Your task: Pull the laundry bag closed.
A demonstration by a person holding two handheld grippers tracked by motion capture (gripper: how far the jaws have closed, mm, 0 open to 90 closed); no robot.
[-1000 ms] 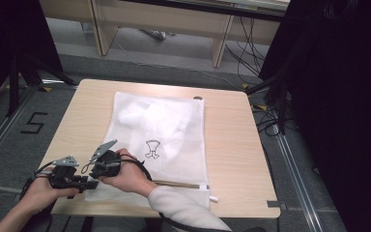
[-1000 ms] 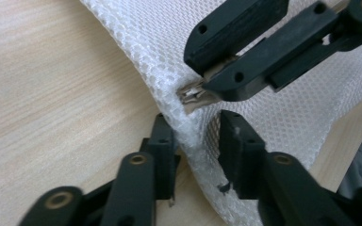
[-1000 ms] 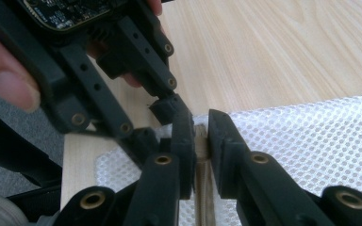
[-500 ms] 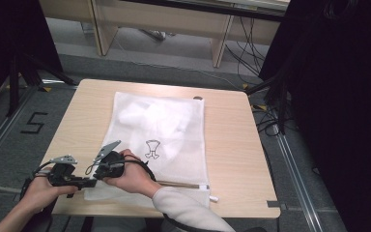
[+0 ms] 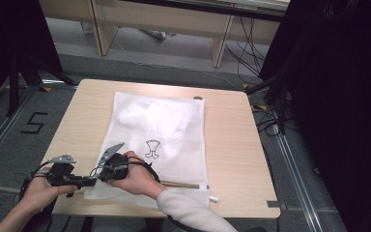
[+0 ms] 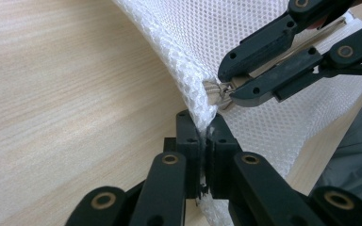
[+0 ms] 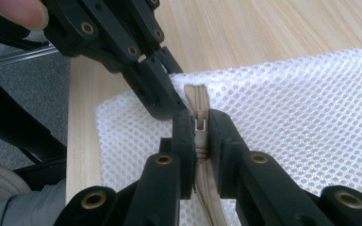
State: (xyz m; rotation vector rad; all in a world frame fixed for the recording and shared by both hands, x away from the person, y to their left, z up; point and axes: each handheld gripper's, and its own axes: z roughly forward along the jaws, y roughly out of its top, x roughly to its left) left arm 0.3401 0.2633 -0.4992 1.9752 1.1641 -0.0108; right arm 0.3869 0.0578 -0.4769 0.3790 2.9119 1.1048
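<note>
**Both Grippers Locked On at the Zipper Corner**

While I watch from the high view, going left to right: my left gripper (image 5: 89, 181) sits at the near-left corner of the white mesh laundry bag (image 5: 174, 130). Its jaws have just been closing, and in the left gripper view they now pinch the bag's edge (image 6: 202, 123), with mesh pressed between the pads. That matters: the fabric is now anchored, so I judge the zipper can be drawn without the bag sliding along.

Next over, my right gripper (image 5: 107, 170) sits just beside the left one, almost touching. In the right gripper view its jaws are narrow, clamped on the metal zipper pull (image 7: 200, 123) at the end of the tan zipper tape (image 7: 206, 176). Compared with a second ago, both hands sit nearly where they were, so the grip is the real news.

On to the bag itself: it lies flat on the wooden table (image 5: 232, 159), a small printed mark (image 5: 152, 148) on its front. Something white and soft bulks inside its far half; what it is I cannot tell.
</note>
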